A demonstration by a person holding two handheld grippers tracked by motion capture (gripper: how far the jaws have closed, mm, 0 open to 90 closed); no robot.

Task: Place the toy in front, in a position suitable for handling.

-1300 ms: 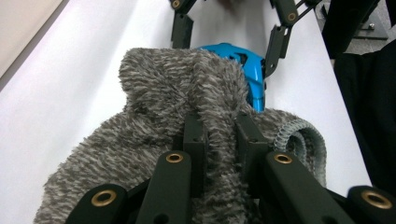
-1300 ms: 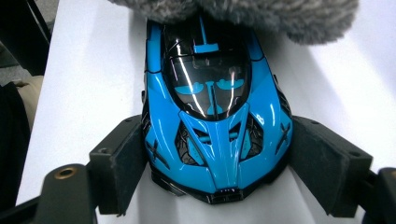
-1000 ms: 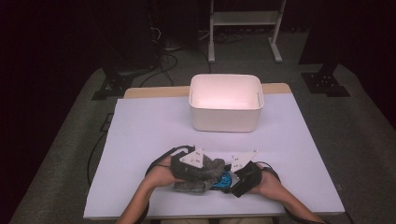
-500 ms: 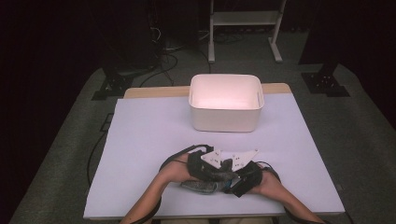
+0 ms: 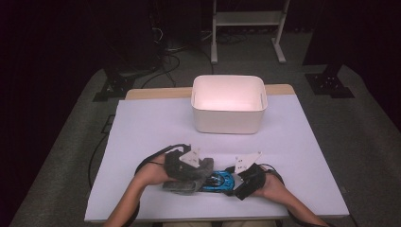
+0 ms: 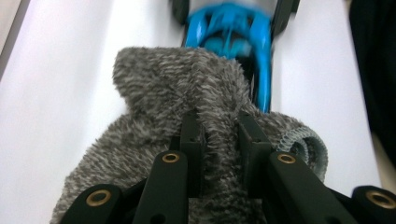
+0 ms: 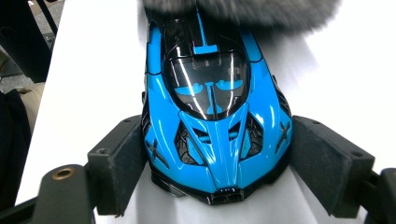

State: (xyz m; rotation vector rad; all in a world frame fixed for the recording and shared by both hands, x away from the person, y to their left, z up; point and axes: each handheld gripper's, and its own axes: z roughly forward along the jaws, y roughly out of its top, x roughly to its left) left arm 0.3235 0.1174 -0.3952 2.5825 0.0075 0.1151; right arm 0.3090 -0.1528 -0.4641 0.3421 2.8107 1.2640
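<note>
The right gripper (image 7: pixel 219 154) is clamping the blue toy car (image 7: pixel 217 112) by its nose, while the left gripper (image 6: pixel 219 135) is pinching a fold of the grey fluffy cloth (image 6: pixel 187 102) on the car's rear. I judge the wiping step is going on; the next move is needing a steady hold on the car.

The table (image 5: pixel 142 123) is bright under overhead light, the room around dark; the toy car (image 6: pixel 229 32) looks blurred, its windscreen glares.

White-covered table (image 5: pixel 142 127), wooden far edge, grey carpet floor (image 5: pixel 71 123), dark room, white metal stand (image 5: pixel 248 19), floor cables (image 5: pixel 165 52)
</note>
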